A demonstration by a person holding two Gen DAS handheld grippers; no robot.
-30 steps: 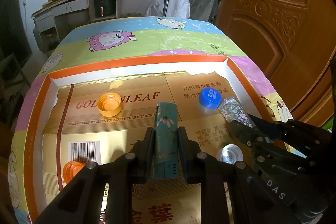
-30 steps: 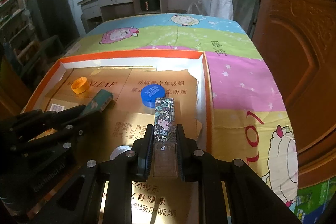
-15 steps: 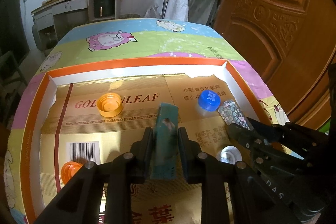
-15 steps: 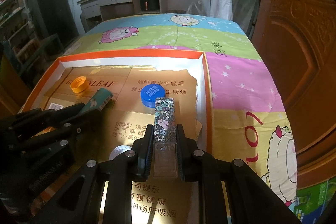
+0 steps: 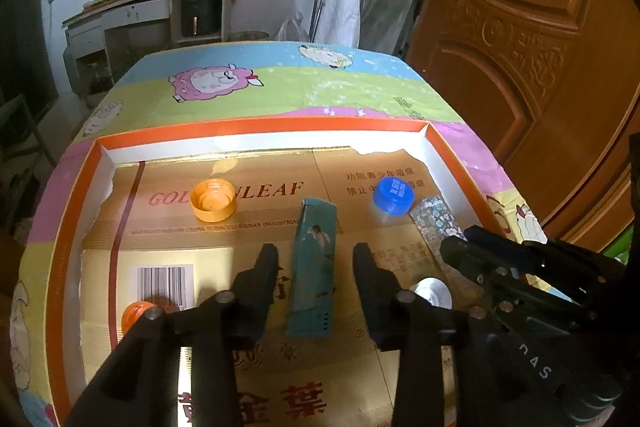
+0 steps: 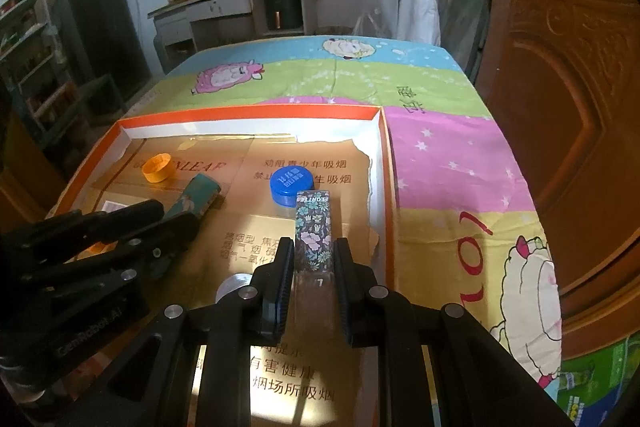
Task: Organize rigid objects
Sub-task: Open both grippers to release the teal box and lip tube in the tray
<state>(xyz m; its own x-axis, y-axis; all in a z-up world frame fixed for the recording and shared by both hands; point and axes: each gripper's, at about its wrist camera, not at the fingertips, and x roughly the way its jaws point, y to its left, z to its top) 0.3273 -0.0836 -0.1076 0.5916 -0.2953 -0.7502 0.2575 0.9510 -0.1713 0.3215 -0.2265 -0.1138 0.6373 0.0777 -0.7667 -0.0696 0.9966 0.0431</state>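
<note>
The slim teal printed box point(image 5: 313, 267) lies flat, long axis toward the tray's far edge, between the just-opened left claw point(image 5: 315, 269); the right claw point(image 6: 314, 259) clamps the dark floral slim box point(image 6: 314, 231).

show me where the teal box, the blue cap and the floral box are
teal box point(image 5: 314, 263): left wrist view, middle of its top face.
blue cap point(image 6: 291, 185): right wrist view, middle of its labelled top.
floral box point(image 6: 314, 235): right wrist view, patterned face ahead of the pads.
</note>
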